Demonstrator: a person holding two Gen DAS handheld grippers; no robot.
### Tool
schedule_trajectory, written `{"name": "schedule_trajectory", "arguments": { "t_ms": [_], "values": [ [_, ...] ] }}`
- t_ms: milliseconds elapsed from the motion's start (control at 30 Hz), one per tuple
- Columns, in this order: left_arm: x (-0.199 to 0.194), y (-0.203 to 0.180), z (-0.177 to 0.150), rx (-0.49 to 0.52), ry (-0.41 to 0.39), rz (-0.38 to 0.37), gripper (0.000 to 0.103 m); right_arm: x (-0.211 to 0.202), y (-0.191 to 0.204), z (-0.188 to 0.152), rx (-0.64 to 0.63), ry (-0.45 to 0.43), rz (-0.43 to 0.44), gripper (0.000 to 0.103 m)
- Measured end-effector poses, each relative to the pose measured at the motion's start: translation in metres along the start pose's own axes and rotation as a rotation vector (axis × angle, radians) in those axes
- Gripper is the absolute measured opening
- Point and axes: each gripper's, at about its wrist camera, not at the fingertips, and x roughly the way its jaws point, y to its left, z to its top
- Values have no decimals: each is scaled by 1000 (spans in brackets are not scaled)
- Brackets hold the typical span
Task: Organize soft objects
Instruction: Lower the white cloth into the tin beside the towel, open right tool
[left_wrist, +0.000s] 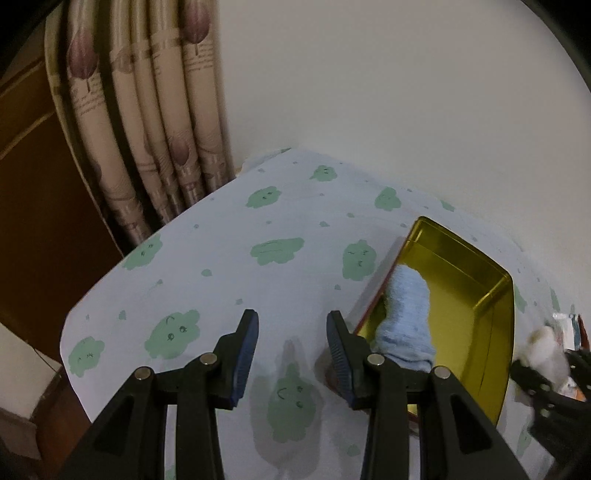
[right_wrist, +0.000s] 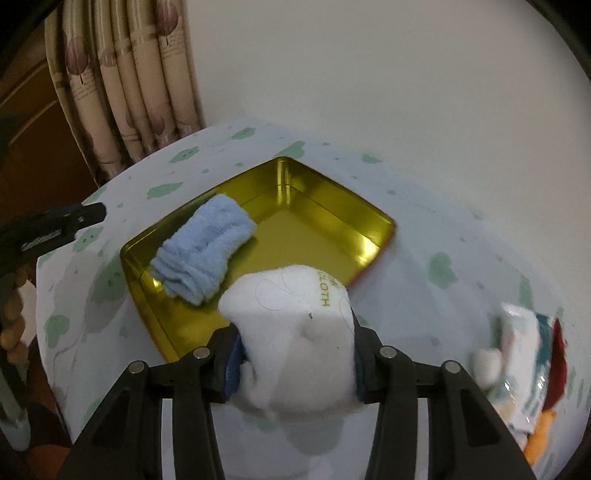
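A gold metal tin (right_wrist: 325, 225) lies open on the table; it also shows at the right of the left wrist view (left_wrist: 476, 291). A rolled light-blue cloth (right_wrist: 203, 251) lies in its left part, seen too in the left wrist view (left_wrist: 406, 317). My right gripper (right_wrist: 295, 354) is shut on a rolled white cloth (right_wrist: 295, 332) and holds it at the tin's near edge. In the left wrist view the right gripper and white cloth (left_wrist: 546, 350) appear blurred at the right. My left gripper (left_wrist: 291, 354) is open and empty over the tablecloth, left of the tin.
The table wears a pale cloth with green cloud prints (left_wrist: 229, 258). A pile of more soft items and packets (right_wrist: 524, 369) lies at the right. Curtains (left_wrist: 147, 129) hang behind the table's far left corner; a white wall stands behind.
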Motion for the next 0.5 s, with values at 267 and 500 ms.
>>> {"name": "schedule_trajectory", "arguments": {
  "t_ms": [267, 500],
  "values": [
    [9, 10, 0, -42, 11, 11, 39, 55, 17, 26, -28, 69, -4, 50],
    [15, 16, -1, -61, 23, 15, 39, 73, 15, 30, -30, 99, -10, 57]
  ]
}}
